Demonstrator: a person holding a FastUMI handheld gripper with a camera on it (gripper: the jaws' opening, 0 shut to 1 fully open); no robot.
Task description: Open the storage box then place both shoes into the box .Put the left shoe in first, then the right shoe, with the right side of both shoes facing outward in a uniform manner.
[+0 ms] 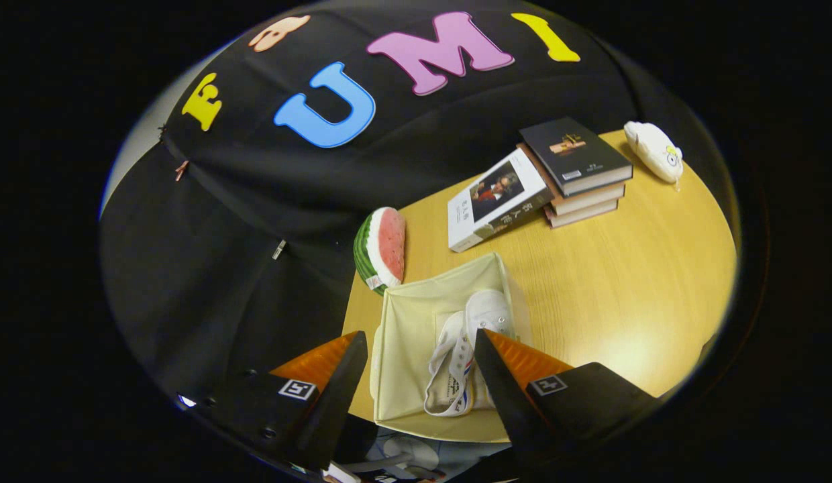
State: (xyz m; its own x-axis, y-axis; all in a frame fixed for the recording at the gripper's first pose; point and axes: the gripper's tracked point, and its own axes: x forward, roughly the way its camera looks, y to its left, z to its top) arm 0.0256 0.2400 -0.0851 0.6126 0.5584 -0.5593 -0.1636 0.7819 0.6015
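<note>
A pale cream fabric storage box (pixel 406 322) stands open on the wooden table, between and just beyond my fingers. Inside it lie white sneakers (pixel 459 355) with red and blue side stripes, on their sides toward the box's right wall; they overlap, so I cannot separate one from the other. My gripper (pixel 419 342) hovers above the box, tilted, open, with nothing between its fingers. The right finger (pixel 500 376) covers part of the sneakers.
A watermelon-slice toy (pixel 381 247) lies just beyond the box at the table's left edge. Farther off is a stack of books (pixel 577 171) with one book (pixel 496 200) leaning against it. A white plush object (pixel 654 151) sits at the far right.
</note>
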